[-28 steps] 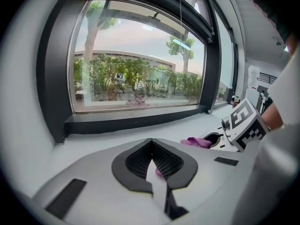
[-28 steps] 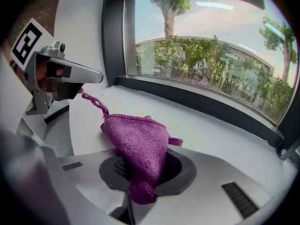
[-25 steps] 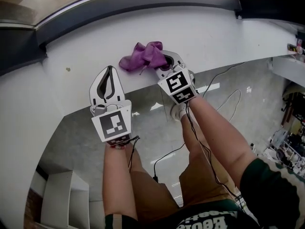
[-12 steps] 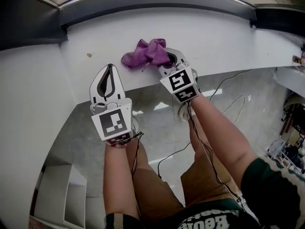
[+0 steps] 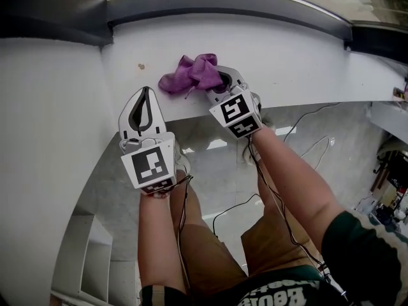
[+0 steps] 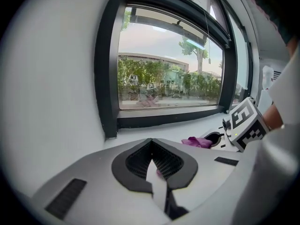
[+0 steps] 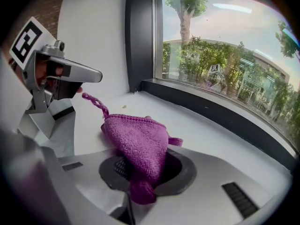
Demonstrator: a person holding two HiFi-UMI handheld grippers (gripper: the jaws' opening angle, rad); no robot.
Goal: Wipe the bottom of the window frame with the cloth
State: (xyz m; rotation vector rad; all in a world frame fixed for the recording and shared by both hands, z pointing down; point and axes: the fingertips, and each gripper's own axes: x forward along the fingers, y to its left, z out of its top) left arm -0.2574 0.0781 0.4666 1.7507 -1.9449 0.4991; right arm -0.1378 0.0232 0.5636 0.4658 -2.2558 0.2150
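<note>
Right gripper view: right tool [image 7: 145, 165] pinches a bunched purple cloth [image 7: 136, 139] lying on the sill [image 7: 211, 135] just ahead, short of the dark window frame [image 7: 225, 118]; left tool [image 6: 151, 146] closed, empty; dragging could tug the cloth loose.

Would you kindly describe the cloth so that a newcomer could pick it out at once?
Find the wide white window sill below the dark window frame. Near its front edge lies a crumpled cloth, pinched in the right hand-held gripper; it is the only purple thing there.

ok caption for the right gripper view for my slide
Right tool pinching a purple cloth on the white sill, dark window frame just beyond.
</note>
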